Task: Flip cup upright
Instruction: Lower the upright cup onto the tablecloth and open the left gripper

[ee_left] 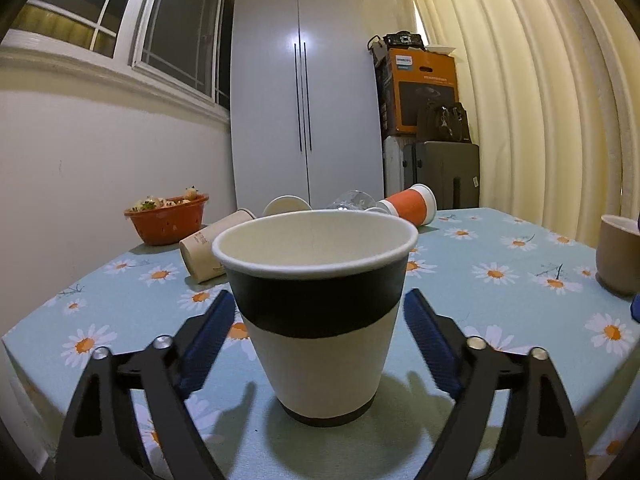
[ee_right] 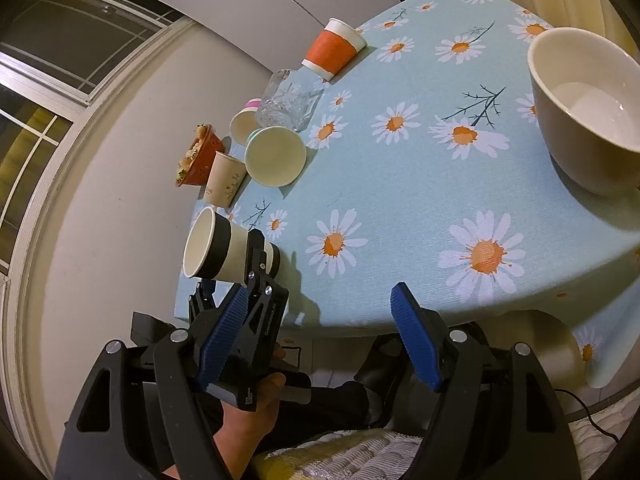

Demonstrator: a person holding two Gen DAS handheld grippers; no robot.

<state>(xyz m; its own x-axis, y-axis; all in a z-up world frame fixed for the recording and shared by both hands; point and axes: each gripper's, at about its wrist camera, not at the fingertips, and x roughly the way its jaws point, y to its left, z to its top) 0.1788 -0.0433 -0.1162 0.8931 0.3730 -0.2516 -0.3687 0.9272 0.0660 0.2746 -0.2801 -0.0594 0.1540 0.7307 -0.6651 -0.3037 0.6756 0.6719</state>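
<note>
A black-and-white paper cup [ee_left: 316,312] stands upright on the daisy tablecloth [ee_left: 500,320], mouth up. My left gripper [ee_left: 318,340] is open, its blue pads on either side of the cup with a gap on both sides. The same cup [ee_right: 230,246] shows in the right wrist view near the table's corner, with the left gripper [ee_right: 256,264] around it. My right gripper [ee_right: 320,344] is open and empty, held off the table's near edge.
Farther back lie a beige cup [ee_left: 208,246], a white cup [ee_left: 286,204], a clear glass [ee_left: 352,200] and an orange cup [ee_left: 412,204], all on their sides. An orange colander [ee_left: 168,220] stands back left. A beige bowl [ee_right: 588,108] stands at the right.
</note>
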